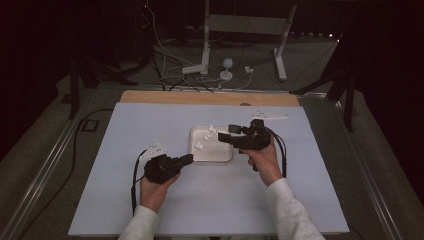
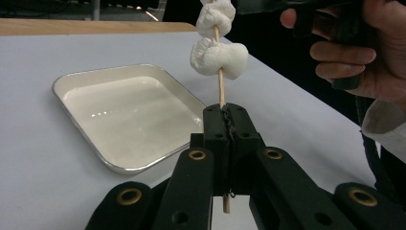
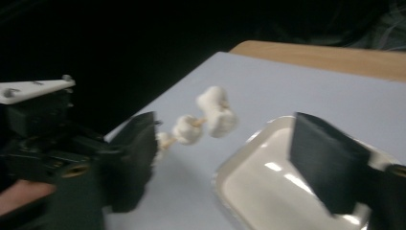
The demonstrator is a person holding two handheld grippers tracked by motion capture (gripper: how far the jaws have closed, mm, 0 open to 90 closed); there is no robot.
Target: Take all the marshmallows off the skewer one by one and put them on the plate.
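Fingers of the left gripper [image 2: 225, 139] are squeezed tight on a thin wooden stick [image 2: 221, 91], holding it up so its soft white marshmallows [image 2: 218, 57] stay above them. Right gripper [image 3: 225, 167] fingers stand partly open, holding nothing, just beside the white square tray [image 2: 119, 115] on the desk [image 1: 150, 200].

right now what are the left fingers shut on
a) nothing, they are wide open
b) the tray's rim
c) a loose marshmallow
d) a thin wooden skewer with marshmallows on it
d: in the left gripper view the left gripper has its fingers pressed together on the skewer, with marshmallows threaded above them, while the tray lies apart on the table.
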